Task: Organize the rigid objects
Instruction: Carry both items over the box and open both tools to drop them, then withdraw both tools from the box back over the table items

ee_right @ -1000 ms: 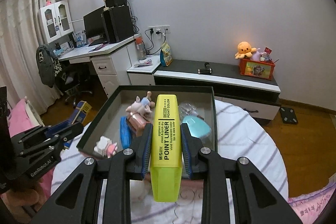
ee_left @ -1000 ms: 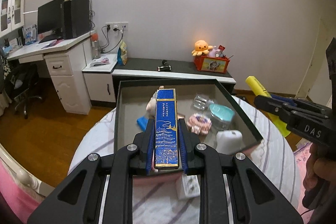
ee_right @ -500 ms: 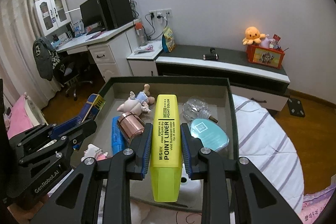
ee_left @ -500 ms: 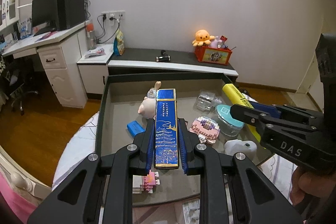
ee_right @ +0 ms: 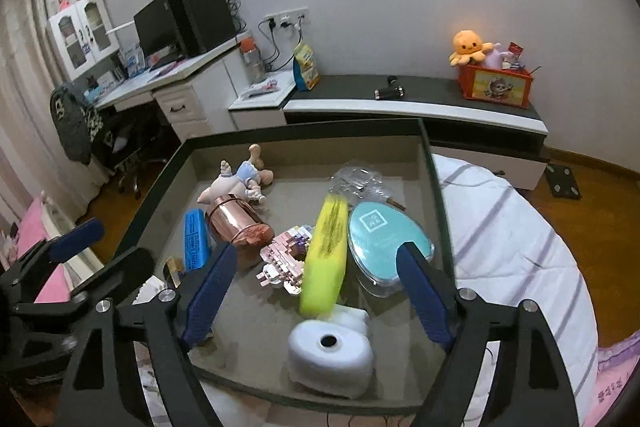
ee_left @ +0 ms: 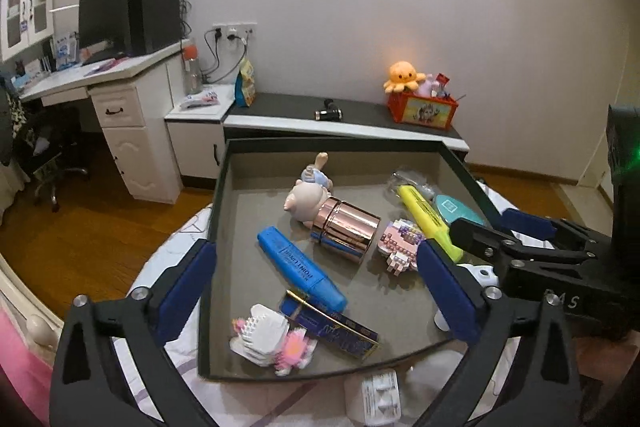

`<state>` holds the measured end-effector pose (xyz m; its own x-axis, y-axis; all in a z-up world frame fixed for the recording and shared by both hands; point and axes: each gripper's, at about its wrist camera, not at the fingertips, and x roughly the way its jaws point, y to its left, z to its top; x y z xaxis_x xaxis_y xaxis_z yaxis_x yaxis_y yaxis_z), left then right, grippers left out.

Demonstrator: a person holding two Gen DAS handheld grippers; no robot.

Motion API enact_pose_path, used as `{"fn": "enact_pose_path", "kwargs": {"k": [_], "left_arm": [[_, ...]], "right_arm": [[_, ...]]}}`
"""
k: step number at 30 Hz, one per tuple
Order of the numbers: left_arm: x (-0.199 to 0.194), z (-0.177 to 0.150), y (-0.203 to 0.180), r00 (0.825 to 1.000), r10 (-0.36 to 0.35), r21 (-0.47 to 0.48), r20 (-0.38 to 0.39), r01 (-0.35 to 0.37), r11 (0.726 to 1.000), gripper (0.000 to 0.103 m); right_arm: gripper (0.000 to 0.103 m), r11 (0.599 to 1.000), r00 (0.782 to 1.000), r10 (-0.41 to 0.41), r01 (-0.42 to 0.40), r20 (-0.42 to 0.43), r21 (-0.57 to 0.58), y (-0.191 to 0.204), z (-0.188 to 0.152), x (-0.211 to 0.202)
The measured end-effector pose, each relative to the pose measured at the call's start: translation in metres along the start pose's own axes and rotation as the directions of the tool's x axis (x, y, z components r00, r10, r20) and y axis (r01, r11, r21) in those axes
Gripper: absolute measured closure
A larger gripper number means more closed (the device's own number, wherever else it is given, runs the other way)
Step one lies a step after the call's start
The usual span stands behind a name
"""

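Observation:
A dark shallow box [ee_left: 218,195] [ee_right: 430,163] sits on a striped bed. My left gripper [ee_left: 316,275] is open and empty above the box's near edge. The dark blue flat box [ee_left: 330,325] lies in the box near the front, beside a blue highlighter [ee_left: 300,265]. My right gripper [ee_right: 316,279] is open and empty; it also shows in the left wrist view [ee_left: 500,231]. The yellow highlighter [ee_right: 326,253] [ee_left: 426,223] lies blurred between the right fingers, over a pink block toy [ee_right: 286,257] and a teal case [ee_right: 386,237].
Also in the box are a copper tin [ee_left: 346,229], a pig figure [ee_left: 306,193], a white and pink block toy [ee_left: 270,337], a white object [ee_right: 330,349] and a clear wrapper [ee_right: 360,179]. A small white packet [ee_left: 378,397] lies on the bed by the front rim.
Both grippers opened. The dark blue box left my left gripper and now lies in the box. The yellow highlighter left my right gripper and is down among the items.

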<state>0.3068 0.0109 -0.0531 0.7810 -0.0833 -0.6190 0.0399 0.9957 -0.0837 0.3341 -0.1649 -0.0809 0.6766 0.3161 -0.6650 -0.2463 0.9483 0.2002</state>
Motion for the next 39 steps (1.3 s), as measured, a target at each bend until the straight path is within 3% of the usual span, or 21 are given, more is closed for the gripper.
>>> {"fn": "enact_pose_path", "kwargs": {"k": [2,22,39], "left_arm": [[-0.012,-0.003,0.001,1.0,-0.002,-0.005,0.016,0.002,1.0,0.001],[-0.12,-0.047,-0.01,0.996,0.006,0.015,0.093,-0.007,1.0,0.0],[-0.168,-0.09,-0.008,0.995,0.024,-0.017,0.101,-0.023,1.0,0.0]], "right_arm": [[0.01,1.0,1.0,-0.01,0.01,0.017,0.009,0.0,-0.003,-0.009],[0.01,0.997,0.984,-0.066,0.058,0.163,0.057,0.007,-0.06,-0.132],[0.01,0.991,0.968,-0.135,0.134,0.213,0.02,0.033,-0.097,-0.178]]}}
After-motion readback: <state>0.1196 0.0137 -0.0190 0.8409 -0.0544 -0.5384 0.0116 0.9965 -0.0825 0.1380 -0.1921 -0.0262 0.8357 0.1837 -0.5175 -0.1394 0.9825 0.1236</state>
